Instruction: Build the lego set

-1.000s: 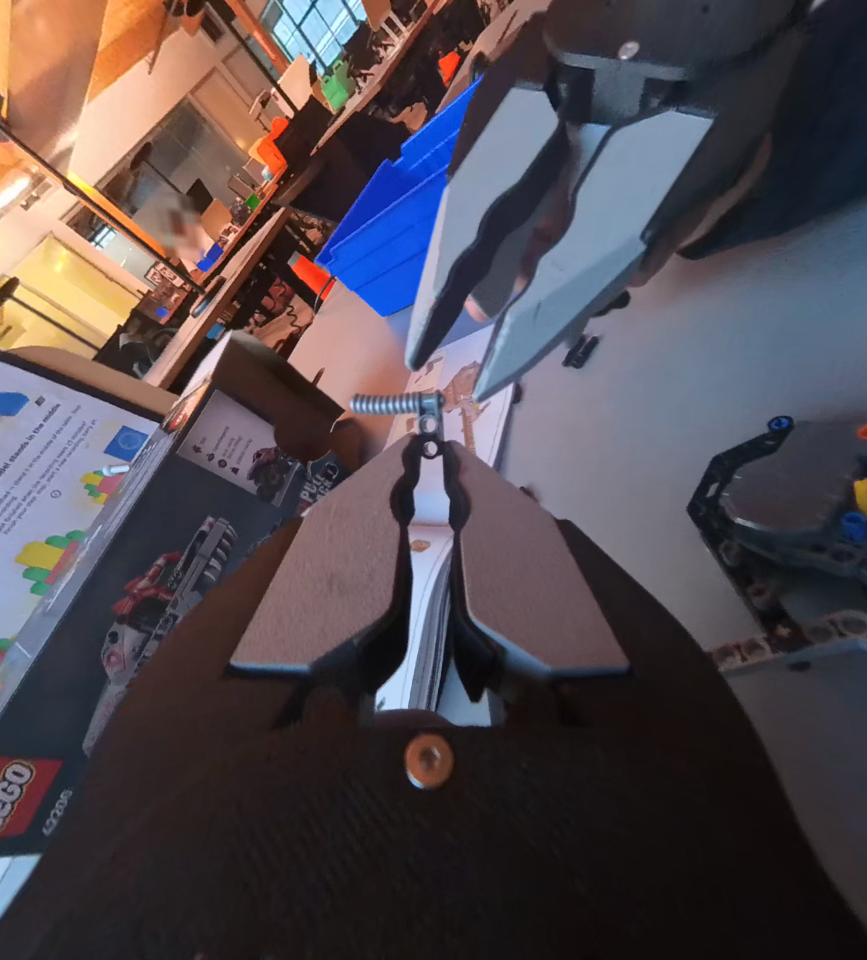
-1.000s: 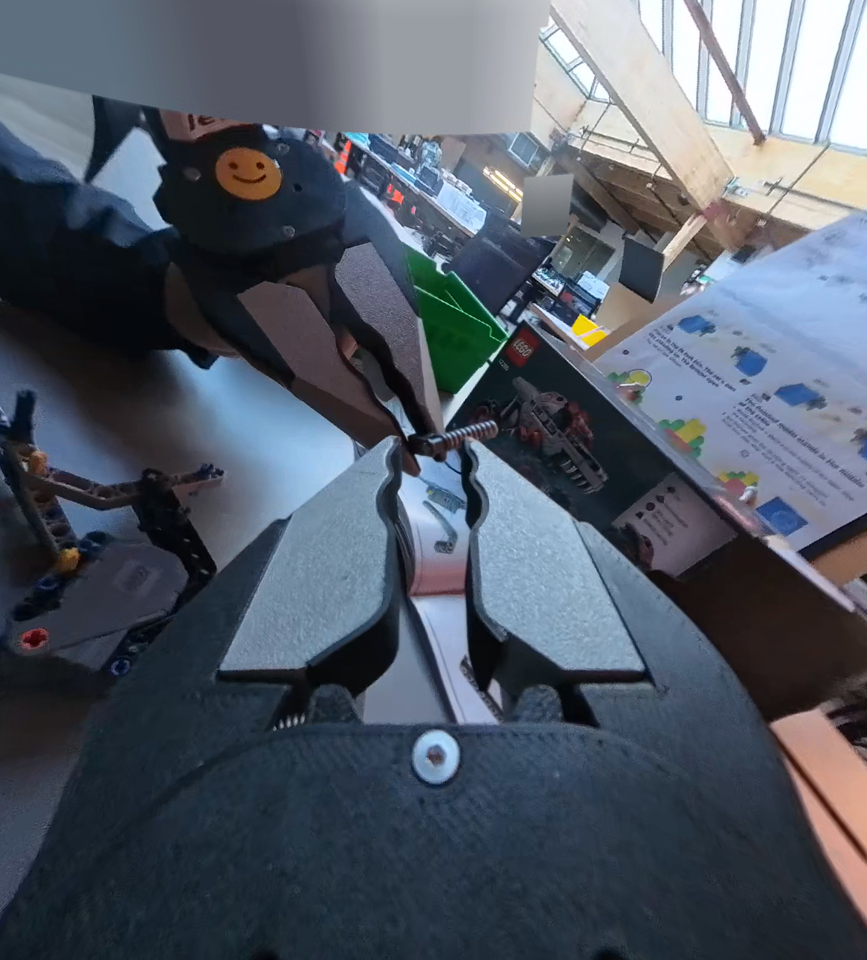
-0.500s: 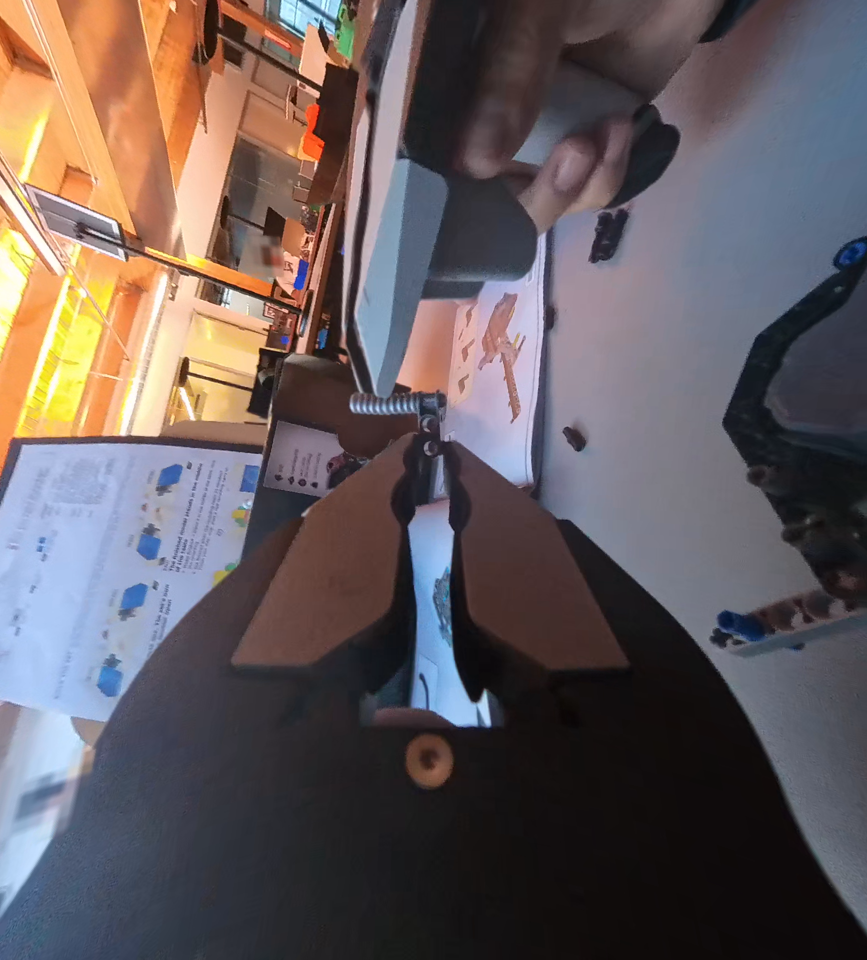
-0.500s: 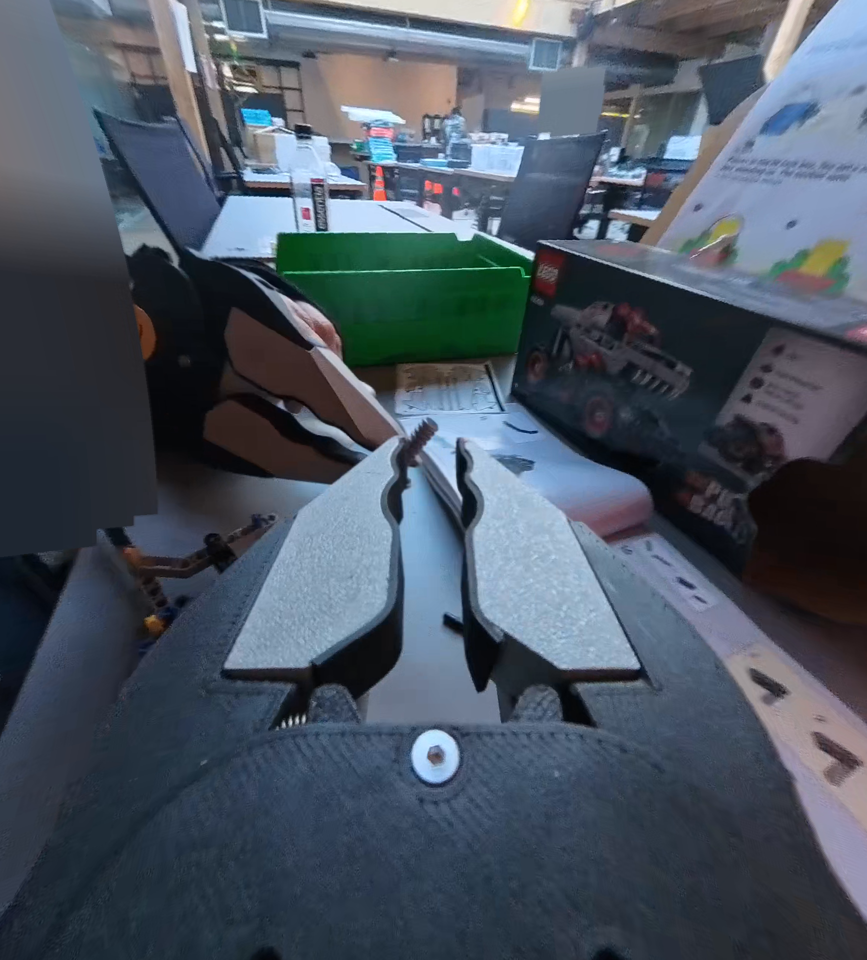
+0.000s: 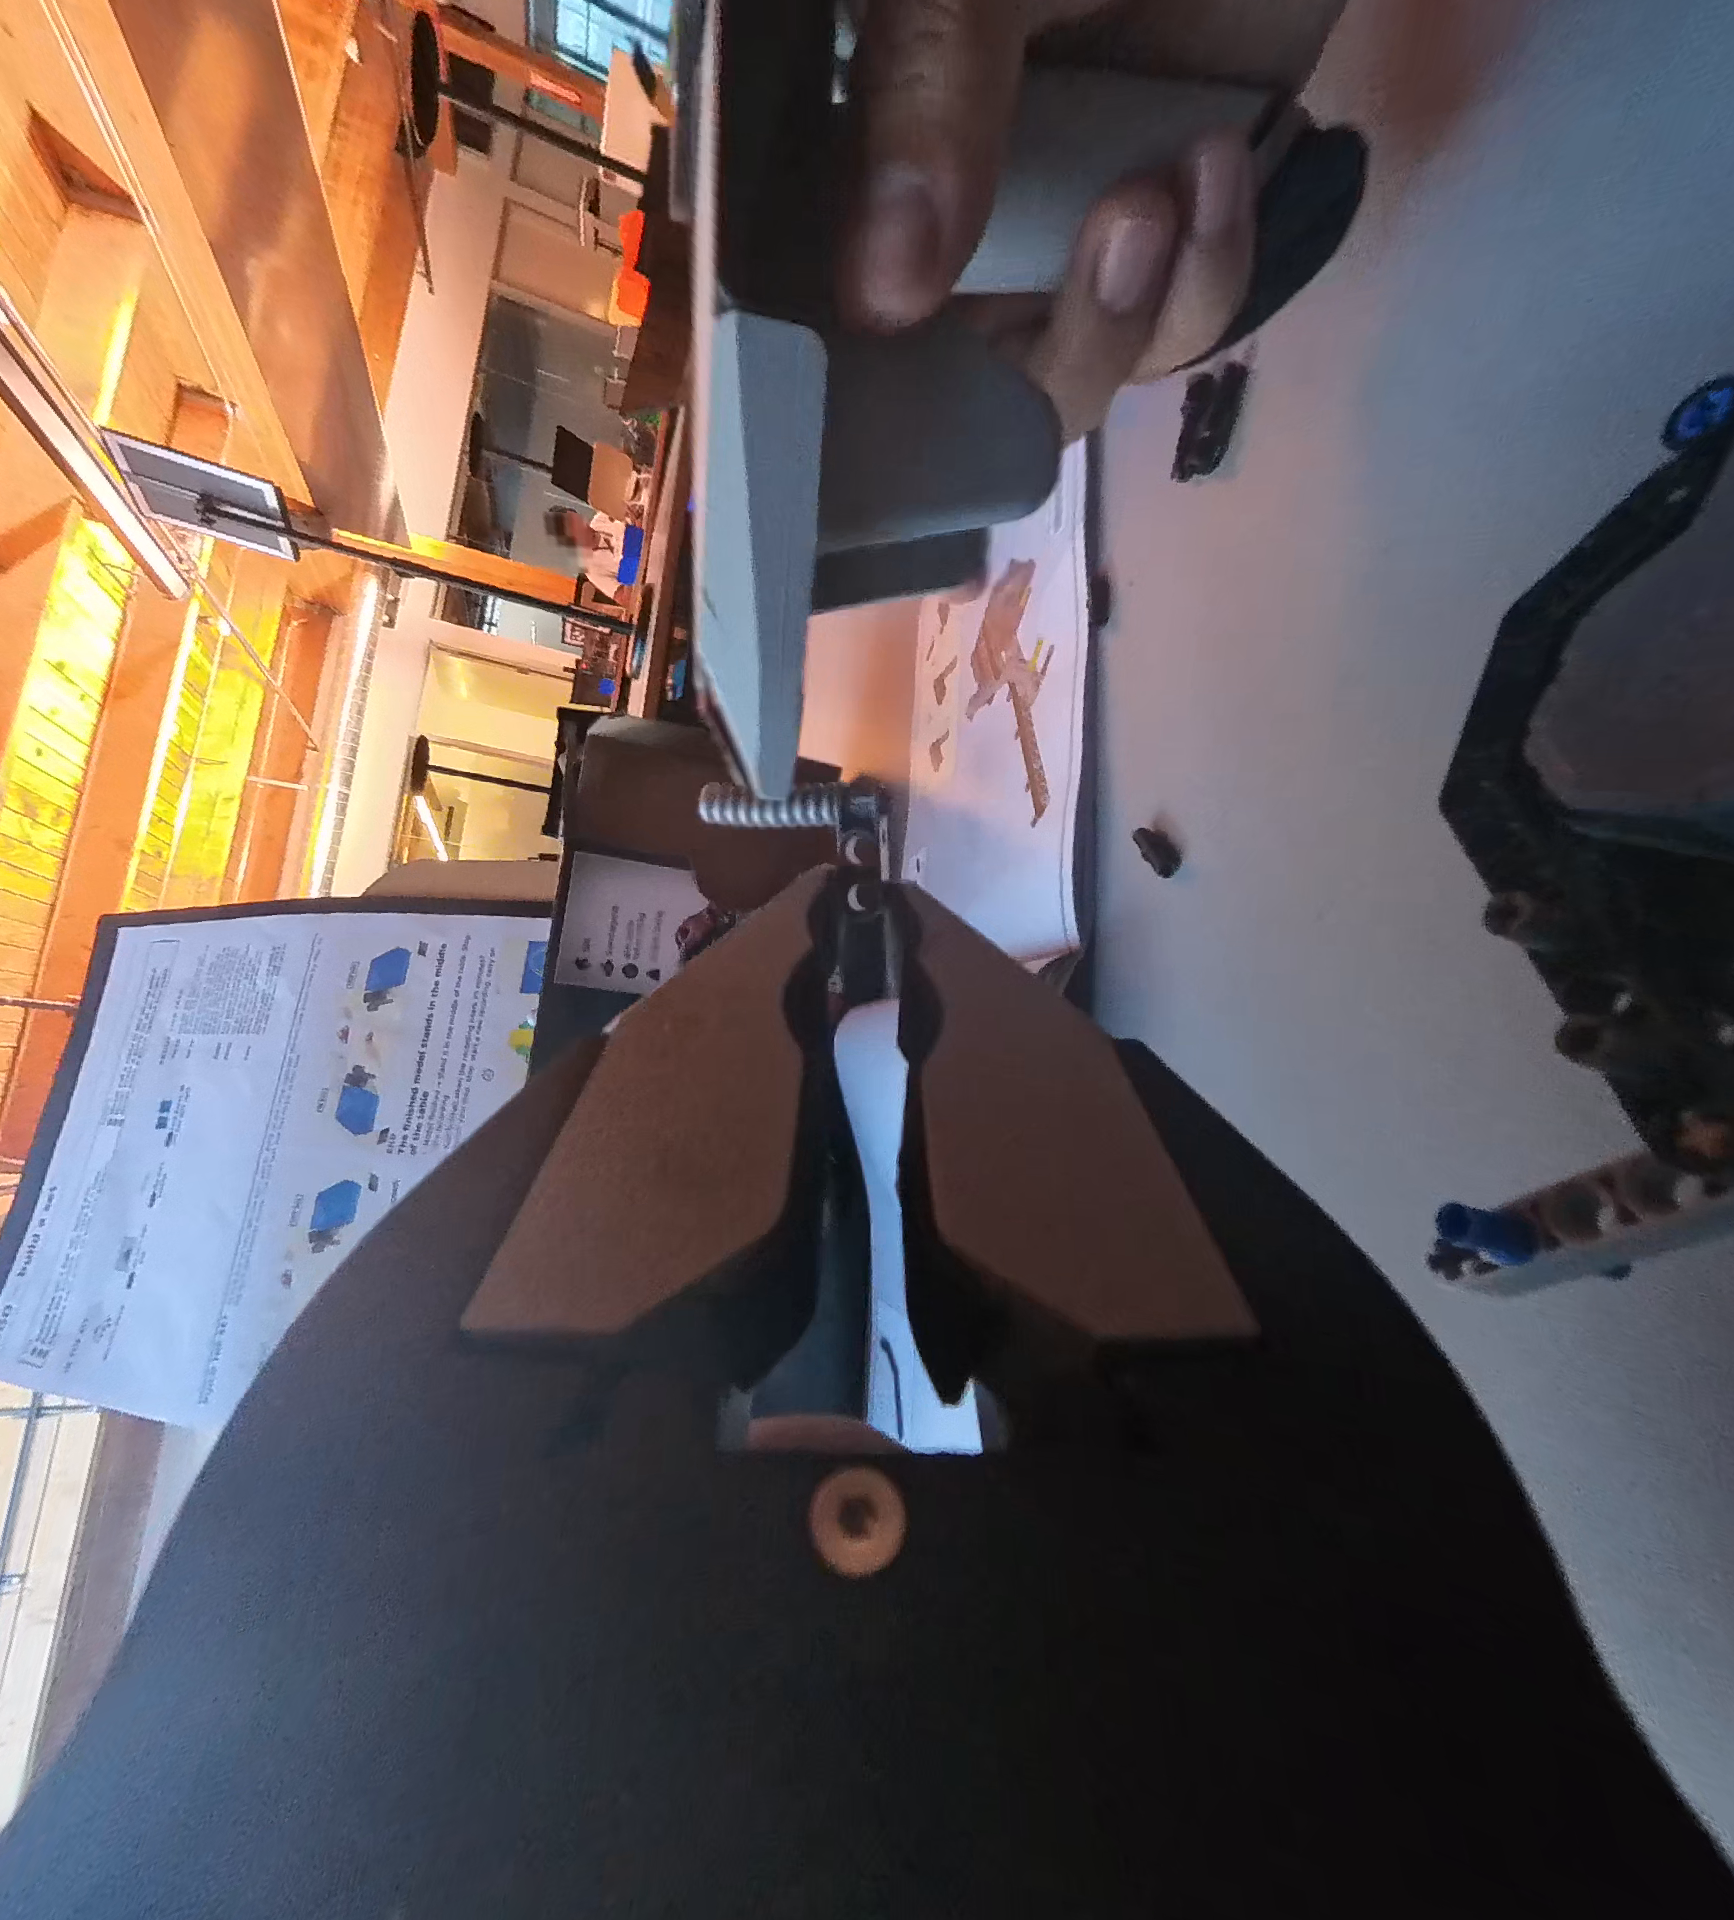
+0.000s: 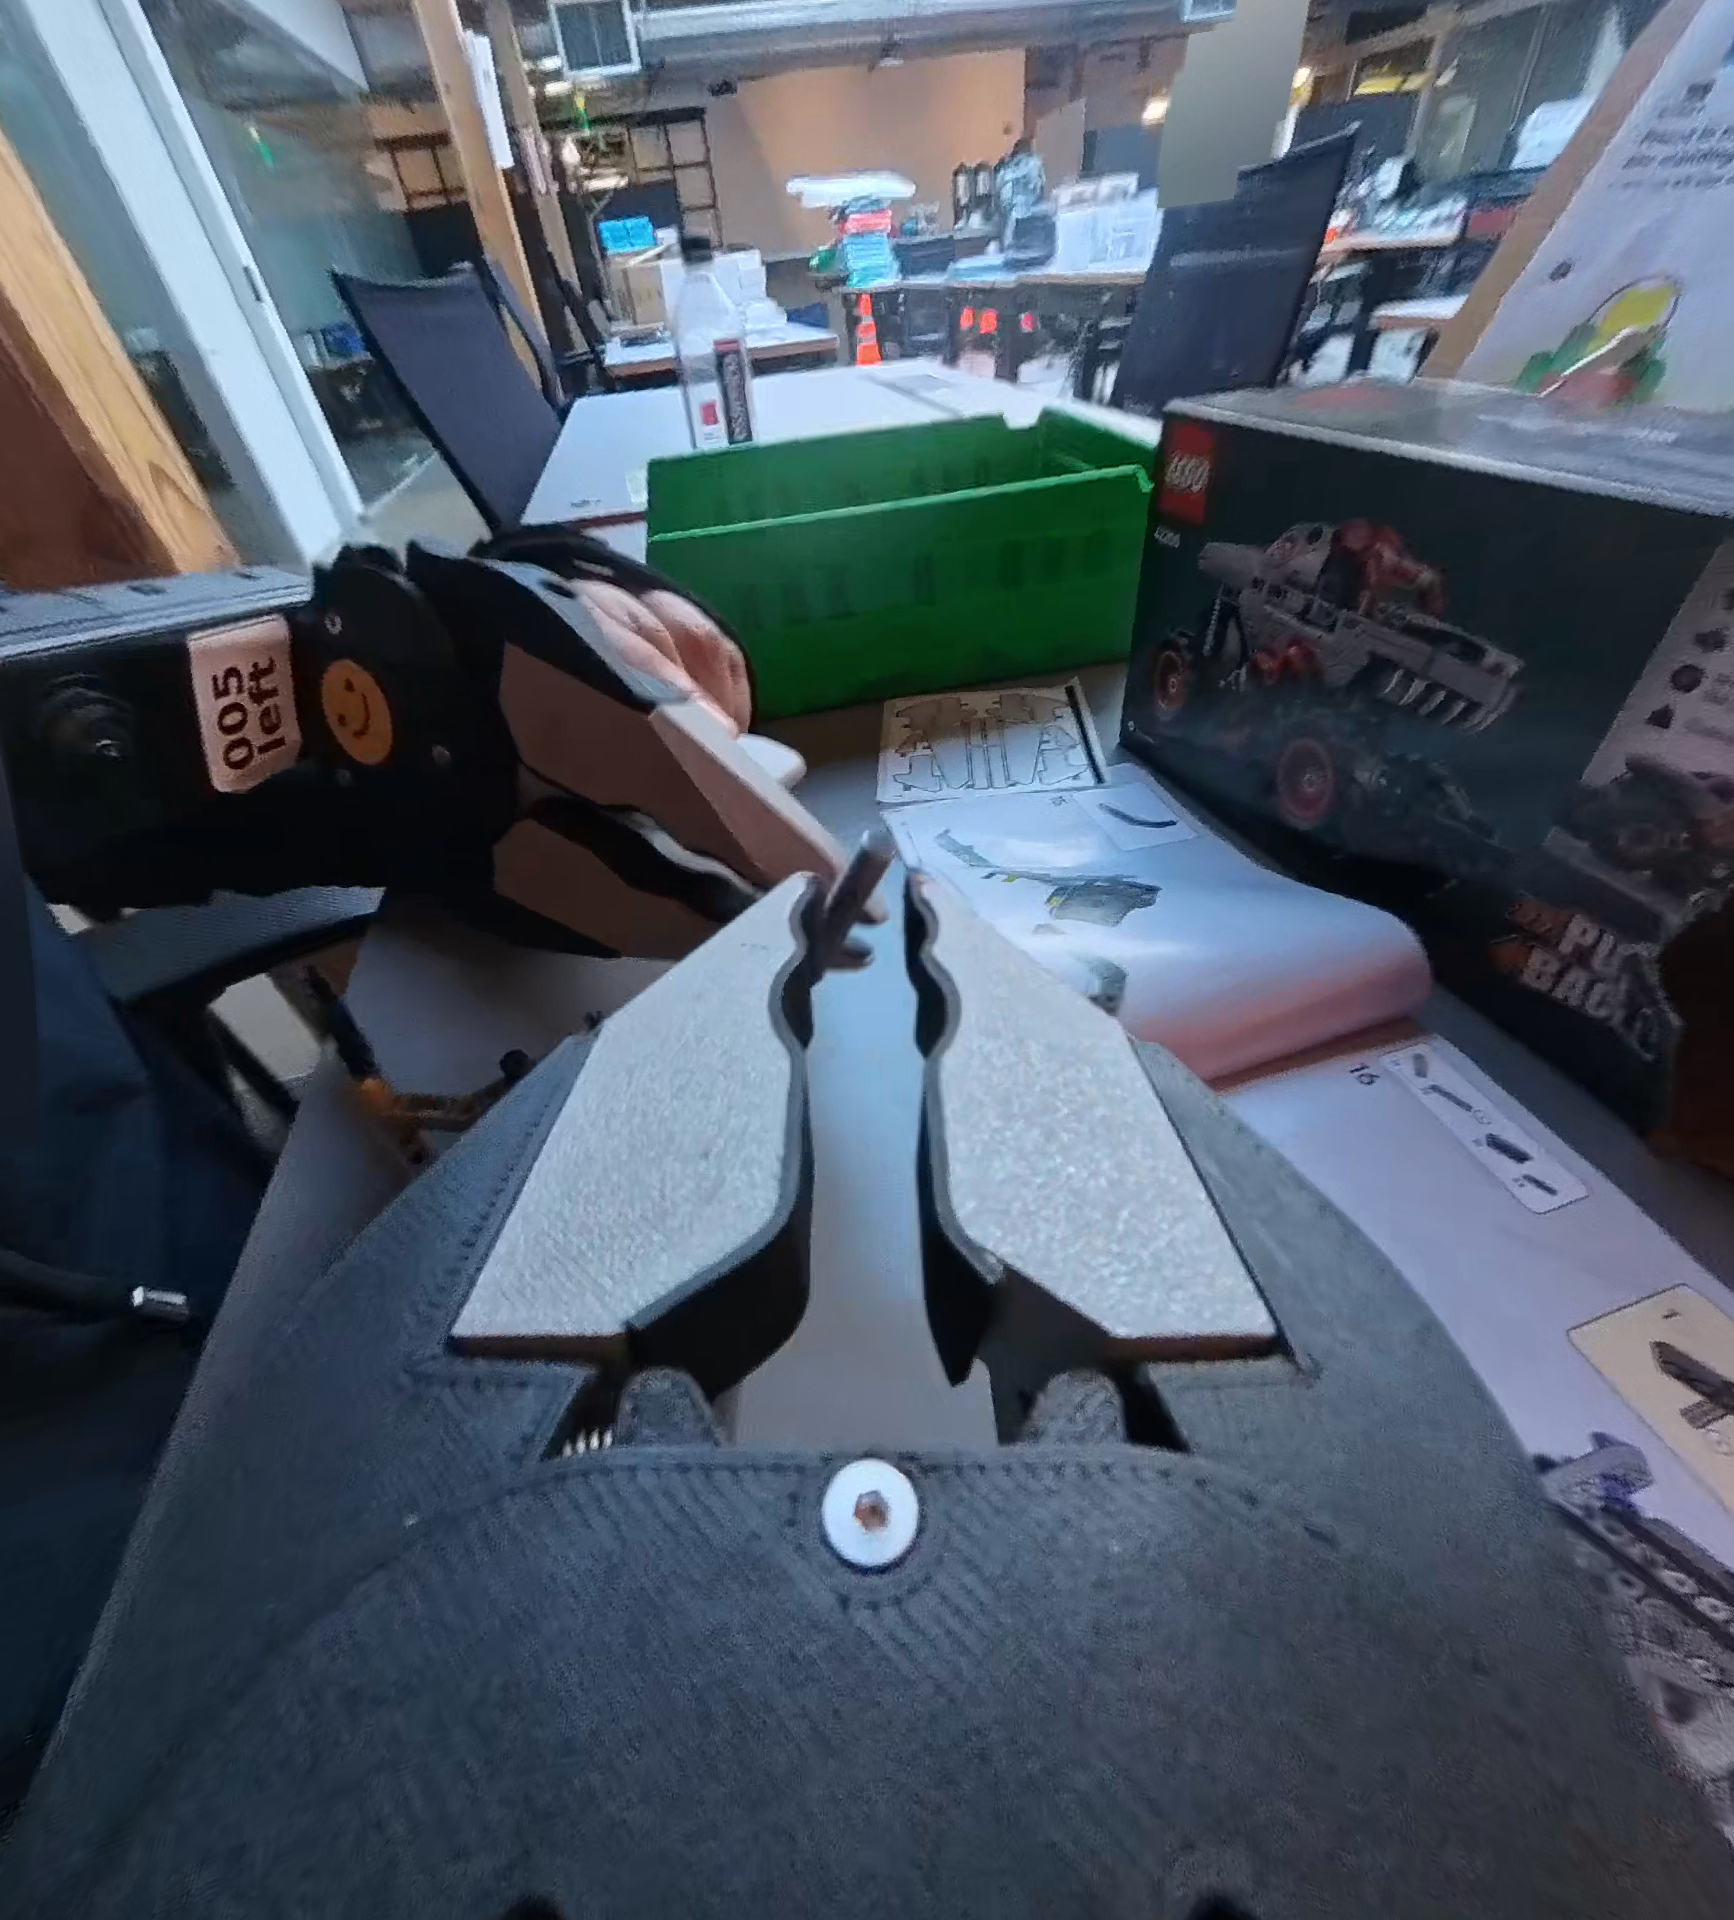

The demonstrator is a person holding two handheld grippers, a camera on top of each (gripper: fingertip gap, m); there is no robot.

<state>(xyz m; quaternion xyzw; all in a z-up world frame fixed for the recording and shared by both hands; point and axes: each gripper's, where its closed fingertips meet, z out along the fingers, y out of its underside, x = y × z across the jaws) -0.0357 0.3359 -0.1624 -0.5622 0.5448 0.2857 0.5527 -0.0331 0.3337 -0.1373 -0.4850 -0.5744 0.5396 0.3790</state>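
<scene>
Left gripper (image 5: 861,902) pinches the spring piece (image 5: 847,831) at its fingertips; right gripper (image 6: 855,906), fingers slightly apart, meets the spring end, grip unclear.

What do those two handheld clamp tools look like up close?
The left gripper is a black ribbed-plastic body with flat, wedge-shaped tan-brown jaws edged in wavy black, and one copper-coloured screw. From the right wrist view it bears an orange smiley sticker and a pale label. The right gripper has the same shape, with speckled grey jaws and a silver screw. A dark sleeve shows.
</scene>
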